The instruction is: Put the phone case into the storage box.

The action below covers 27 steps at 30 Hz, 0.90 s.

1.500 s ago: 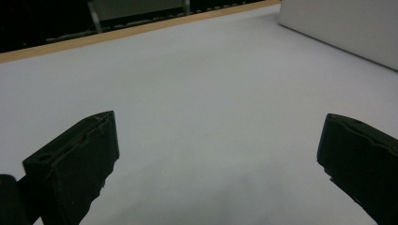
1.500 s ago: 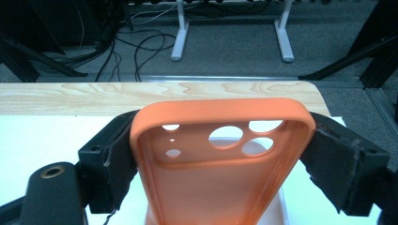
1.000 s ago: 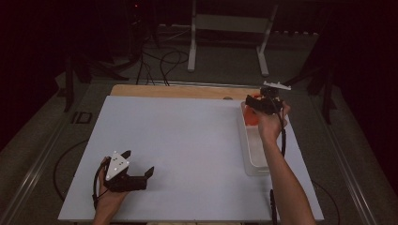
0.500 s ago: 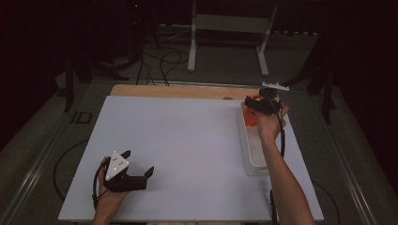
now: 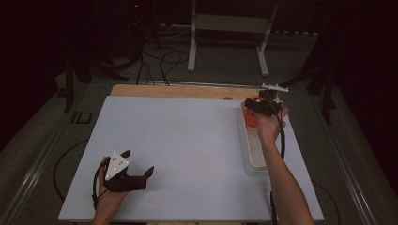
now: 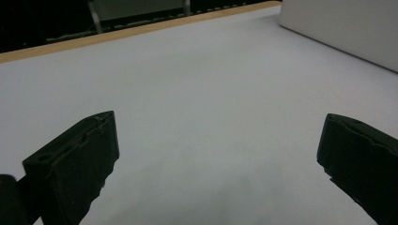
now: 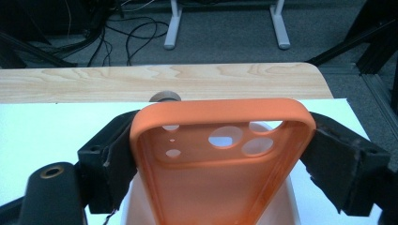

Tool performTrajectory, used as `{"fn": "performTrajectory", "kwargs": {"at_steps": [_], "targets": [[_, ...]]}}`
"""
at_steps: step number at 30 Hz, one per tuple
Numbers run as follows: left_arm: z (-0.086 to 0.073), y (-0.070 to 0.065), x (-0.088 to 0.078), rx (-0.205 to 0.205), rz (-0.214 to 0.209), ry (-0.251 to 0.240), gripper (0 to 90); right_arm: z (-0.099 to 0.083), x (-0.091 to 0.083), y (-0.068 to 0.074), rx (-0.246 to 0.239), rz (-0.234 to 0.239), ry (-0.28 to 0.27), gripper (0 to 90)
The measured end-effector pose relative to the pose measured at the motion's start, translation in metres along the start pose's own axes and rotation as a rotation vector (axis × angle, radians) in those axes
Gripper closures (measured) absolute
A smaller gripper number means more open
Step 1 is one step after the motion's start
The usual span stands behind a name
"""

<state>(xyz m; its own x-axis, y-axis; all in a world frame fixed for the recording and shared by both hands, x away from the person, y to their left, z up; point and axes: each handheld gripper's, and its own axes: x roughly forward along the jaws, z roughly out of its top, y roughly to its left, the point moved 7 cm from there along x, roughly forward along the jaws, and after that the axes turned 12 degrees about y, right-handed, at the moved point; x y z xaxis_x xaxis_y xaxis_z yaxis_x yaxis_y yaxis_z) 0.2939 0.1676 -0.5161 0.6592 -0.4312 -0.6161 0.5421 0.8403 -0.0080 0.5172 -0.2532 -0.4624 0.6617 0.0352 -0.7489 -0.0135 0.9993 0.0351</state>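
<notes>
Up at the far right of the table [image 5: 187,140], the right gripper [image 5: 256,107] is clamped on an orange phone case [image 7: 220,159], one black jaw pressed against each long side. The case faces the gripper's camera with its hollow inside showing, camera cut-outs near its top edge, and it tilts back away from the lens. It is held over the far end of a white tray [image 5: 251,157], a long shallow container lying along the right edge of the white tabletop. In the high view the case shows as an orange patch [image 5: 251,119] just below the gripper, above the tray's far end; whether it touches the tray I cannot tell. The part of the tray's inside that shows looks bare, though the forearm crosses over some of it.

Near the front left corner, the left gripper [image 5: 141,178] rests low over the table with its jaws wide apart and nothing between them. A wooden strip [image 7: 155,79] runs along the table's far edge.
</notes>
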Motion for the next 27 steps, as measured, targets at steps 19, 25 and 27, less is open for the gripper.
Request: {"fn": "performTrajectory", "kwargs": {"at_steps": [19,25,27], "targets": [[-0.0002,-0.0006,0.0000,0.001,0.001,0.002,0.2,-0.0007,0.0037,0.0004,-0.006,-0.008,0.001,16.5],[-0.0003,-0.0006,-0.0001,0.001,0.001,0.002,0.2,-0.0002,0.0047,0.0010,-0.009,-0.012,-0.002,16.4],[-0.0004,-0.0007,-0.0002,0.002,0.001,0.002,0.2,-0.0001,0.0051,0.0012,-0.011,-0.012,-0.004,16.3]]}}
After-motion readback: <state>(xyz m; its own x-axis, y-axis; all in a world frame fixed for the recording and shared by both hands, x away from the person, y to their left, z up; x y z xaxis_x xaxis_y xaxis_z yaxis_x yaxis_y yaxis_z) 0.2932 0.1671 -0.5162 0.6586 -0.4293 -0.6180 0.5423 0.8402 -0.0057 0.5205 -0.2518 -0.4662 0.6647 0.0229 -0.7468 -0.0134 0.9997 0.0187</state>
